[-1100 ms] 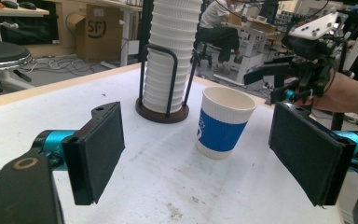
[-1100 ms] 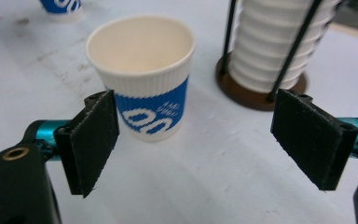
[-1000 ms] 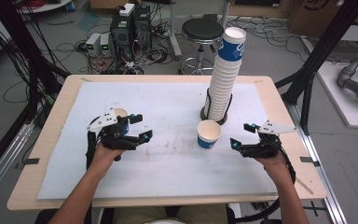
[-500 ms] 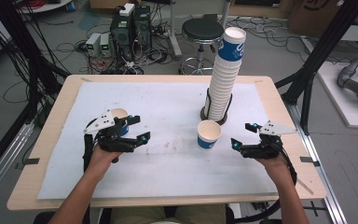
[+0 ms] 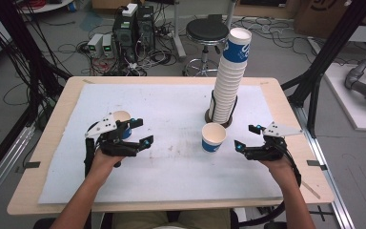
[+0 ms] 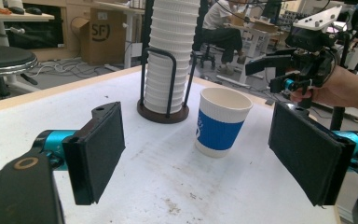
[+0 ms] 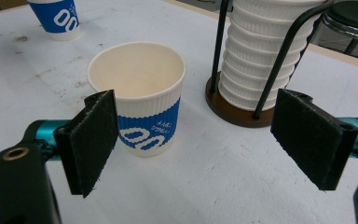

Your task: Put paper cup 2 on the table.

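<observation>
Nearest the person, the right gripper (image 5: 242, 139) rests on the table, jaws apart and empty, aimed at the loose paper cup (image 5: 213, 137) just ahead, seemingly ready to grasp it. The left gripper (image 5: 141, 132), jaws likewise apart, sits beside a second cup (image 5: 122, 120), apparently already set down. Behind stands the cup stack (image 5: 228, 78) in its wire holder (image 5: 220, 112). Since a second ago, the left gripper has edged slightly clear of its cup.

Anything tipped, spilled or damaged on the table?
Nothing tipped or spilled. Both loose cups stand upright: one by the cup stack at, one behind the left gripper at. Only oddity: brownish smudges on the white mat.
</observation>
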Action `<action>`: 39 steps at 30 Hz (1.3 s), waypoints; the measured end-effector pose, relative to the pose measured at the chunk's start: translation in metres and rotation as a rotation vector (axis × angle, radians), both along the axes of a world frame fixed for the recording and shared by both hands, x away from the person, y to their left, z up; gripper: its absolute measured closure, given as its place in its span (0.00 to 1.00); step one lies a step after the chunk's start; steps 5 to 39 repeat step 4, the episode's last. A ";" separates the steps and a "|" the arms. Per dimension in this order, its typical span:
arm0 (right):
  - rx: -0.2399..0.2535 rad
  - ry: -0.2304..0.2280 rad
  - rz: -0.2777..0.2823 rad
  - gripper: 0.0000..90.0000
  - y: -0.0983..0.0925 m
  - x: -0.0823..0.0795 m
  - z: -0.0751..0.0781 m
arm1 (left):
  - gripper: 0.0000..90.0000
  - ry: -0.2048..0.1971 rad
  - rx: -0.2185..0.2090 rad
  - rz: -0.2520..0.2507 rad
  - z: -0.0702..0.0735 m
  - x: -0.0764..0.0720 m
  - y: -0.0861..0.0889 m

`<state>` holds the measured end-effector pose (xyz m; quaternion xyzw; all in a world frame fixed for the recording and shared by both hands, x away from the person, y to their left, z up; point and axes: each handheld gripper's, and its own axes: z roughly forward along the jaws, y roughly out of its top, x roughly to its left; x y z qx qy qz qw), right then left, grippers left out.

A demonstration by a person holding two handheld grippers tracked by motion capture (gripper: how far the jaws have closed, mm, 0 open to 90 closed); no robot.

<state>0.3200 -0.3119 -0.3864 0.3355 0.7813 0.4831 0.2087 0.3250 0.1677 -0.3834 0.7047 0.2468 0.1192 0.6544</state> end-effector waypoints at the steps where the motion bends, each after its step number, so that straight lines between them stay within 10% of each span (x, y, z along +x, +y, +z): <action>1: 0.001 0.000 0.000 0.17 0.000 0.000 0.000 | 0.20 0.001 -0.001 0.001 0.000 0.000 0.000; 39: 0.010 0.005 0.002 0.17 -0.001 0.000 0.000 | 0.20 0.003 0.003 -0.001 -0.001 0.000 0.000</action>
